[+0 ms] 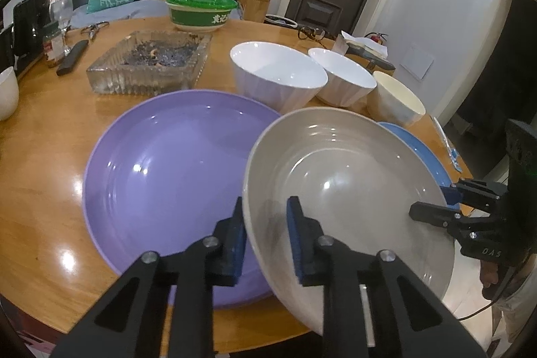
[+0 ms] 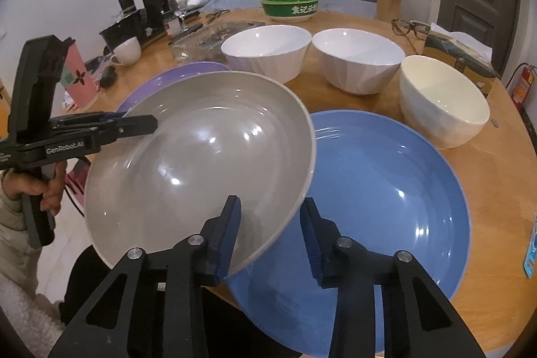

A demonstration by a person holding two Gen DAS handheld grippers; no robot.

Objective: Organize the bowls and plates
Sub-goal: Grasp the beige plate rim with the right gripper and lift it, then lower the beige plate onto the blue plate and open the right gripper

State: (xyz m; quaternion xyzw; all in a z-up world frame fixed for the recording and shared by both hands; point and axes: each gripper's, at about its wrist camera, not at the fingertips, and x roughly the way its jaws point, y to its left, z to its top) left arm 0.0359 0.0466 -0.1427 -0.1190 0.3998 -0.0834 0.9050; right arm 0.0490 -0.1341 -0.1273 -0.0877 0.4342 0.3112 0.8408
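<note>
grey plate (image 1: 349, 176) tilted, overlapping purple plate (image 1: 167, 176) | blue plate (image 2: 386, 190) | three bowls (image 2: 265, 51) behind

L gripper (image 1: 265, 234) clamped; R gripper (image 2: 272, 237) clamped too (both angled down).

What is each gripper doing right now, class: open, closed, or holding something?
Left gripper: closed on the near-left rim of the grey plate.
Right gripper: closed on the same grey plate's near-right rim.
</note>
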